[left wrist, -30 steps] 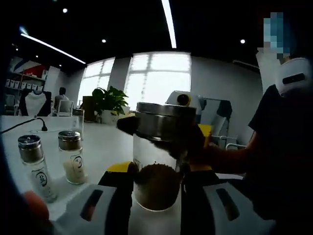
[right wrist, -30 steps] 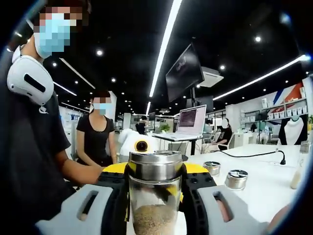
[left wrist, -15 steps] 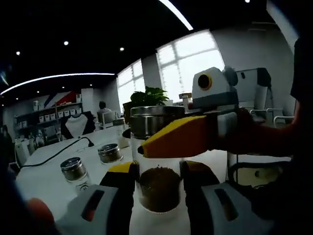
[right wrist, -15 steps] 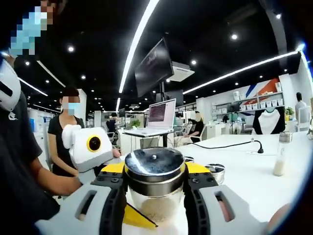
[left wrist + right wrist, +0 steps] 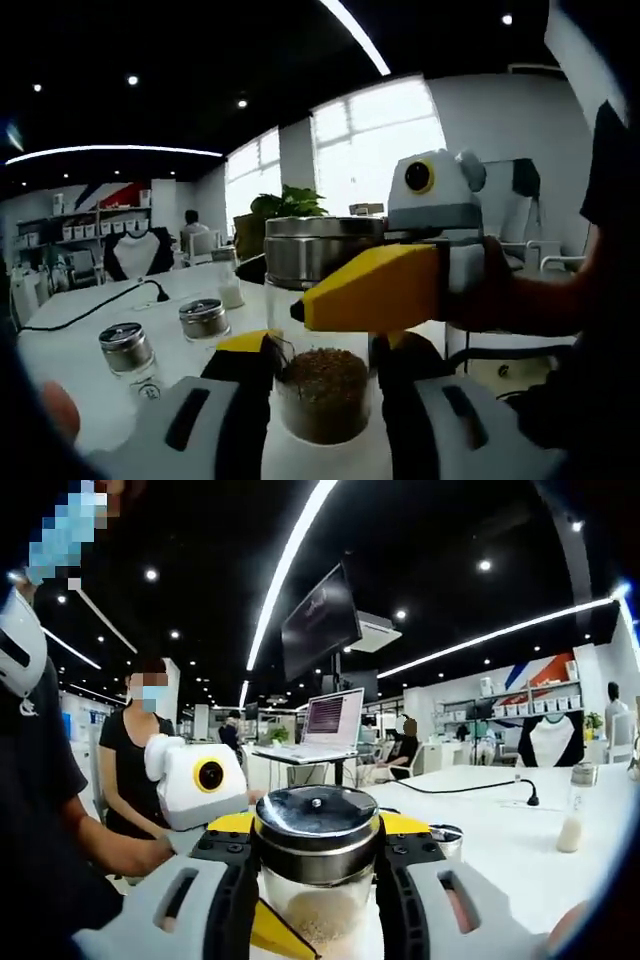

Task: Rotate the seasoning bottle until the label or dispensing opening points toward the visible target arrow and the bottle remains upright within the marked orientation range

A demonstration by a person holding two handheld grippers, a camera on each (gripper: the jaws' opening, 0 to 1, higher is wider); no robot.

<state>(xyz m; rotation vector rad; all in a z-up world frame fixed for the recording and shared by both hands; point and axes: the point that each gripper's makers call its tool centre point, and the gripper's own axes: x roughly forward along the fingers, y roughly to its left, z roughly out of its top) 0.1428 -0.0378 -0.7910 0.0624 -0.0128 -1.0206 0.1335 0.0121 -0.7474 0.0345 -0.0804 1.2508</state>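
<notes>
Seasoning bottle [image 5: 322, 340] upright, clamped between left tongs [image 5: 322, 400] and right tongs [image 5: 316, 900].

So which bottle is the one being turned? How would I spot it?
Look on the long white table. At its near end, both tongs close around one glass seasoning bottle with a wide steel lid. Unlike the two small shakers standing free to its left, it's bigger, gripped, and holds brown grains.
</notes>
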